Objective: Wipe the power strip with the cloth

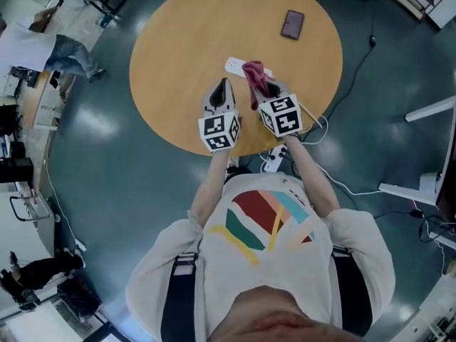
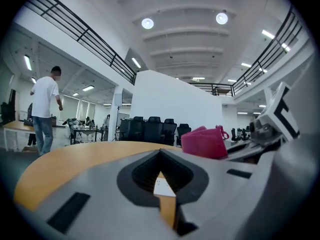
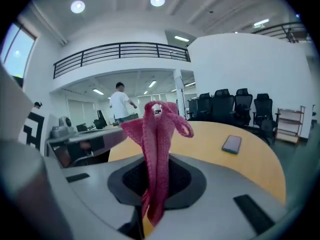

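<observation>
Cloth (image 3: 159,134), pink knit, bunched in long folds, pinched in the closed right tongs (image 3: 150,204). Left tongs (image 2: 164,191) shut, empty. Flat white power strip (image 1: 234,65) lies on the round wooden bench (image 1: 178,41), just beside the cloth. Dark phone (image 1: 293,24) well apart.

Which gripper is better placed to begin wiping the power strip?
Right, probably. The right gripper is shut on the cloth, which hangs next to the power strip; the left gripper is shut and empty.
</observation>
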{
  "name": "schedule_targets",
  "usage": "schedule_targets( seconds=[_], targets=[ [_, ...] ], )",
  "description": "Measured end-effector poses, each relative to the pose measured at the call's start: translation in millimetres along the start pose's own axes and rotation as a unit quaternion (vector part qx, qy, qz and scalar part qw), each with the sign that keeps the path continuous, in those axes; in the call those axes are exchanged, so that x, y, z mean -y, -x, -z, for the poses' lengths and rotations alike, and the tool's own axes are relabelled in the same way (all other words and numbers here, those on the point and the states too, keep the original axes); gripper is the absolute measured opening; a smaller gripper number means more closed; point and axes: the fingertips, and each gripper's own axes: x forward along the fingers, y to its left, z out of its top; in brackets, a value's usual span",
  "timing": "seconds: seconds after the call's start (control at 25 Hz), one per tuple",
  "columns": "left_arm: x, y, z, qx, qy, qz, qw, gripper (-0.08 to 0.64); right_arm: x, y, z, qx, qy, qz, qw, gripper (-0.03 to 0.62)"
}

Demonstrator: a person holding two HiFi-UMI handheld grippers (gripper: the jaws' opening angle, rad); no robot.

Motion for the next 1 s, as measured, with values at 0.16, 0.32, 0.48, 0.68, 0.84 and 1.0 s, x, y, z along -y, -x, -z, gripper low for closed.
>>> schedule_targets(
  seconds=[0.16, 0.32, 0.48, 0.68, 0.84, 1.0],
  targets=[
    [-10.7, 2.5, 7.4, -0.028, -0.004, 0.003, 0.9996, 0.041, -11.6, -4.0, 2.1, -0.010, -0.007, -0.020, 1.000, 0.039],
    [-25.7, -12.0, -12.2, -0.020, -0.015, 0.005, 0.9997, 0.041, -4.7, -6.8, -25.1, 0.012, -0.027, -0.024, 0.999, 0.038],
    [-41.8, -26.2, -27.5, -0.012, -0.014, 0.011, 0.9998, 0.041, -3.0, -18.5, -43.1, 0.007, 0.019, -0.006, 1.000, 0.038],
    [-49.9, -32.0, -24.7, -0.020, -0.008, 0.021, 0.9995, 0.041, -10.7, -28.5, -38.2, -0.007, 0.024, 0.002, 1.000, 0.038],
    [-49.5, -32.0, -18.7, -0.025, -0.004, 0.021, 0.9995, 0.041, -12.7, -31.0, -25.6, -0.021, 0.027, 0.000, 0.999, 0.039],
    [-50.8, -26.2, -16.2, -0.025, -0.002, 0.017, 0.9995, 0.041, -12.5, -29.0, -23.3, -0.027, 0.038, 0.001, 0.999, 0.038]
  ],
)
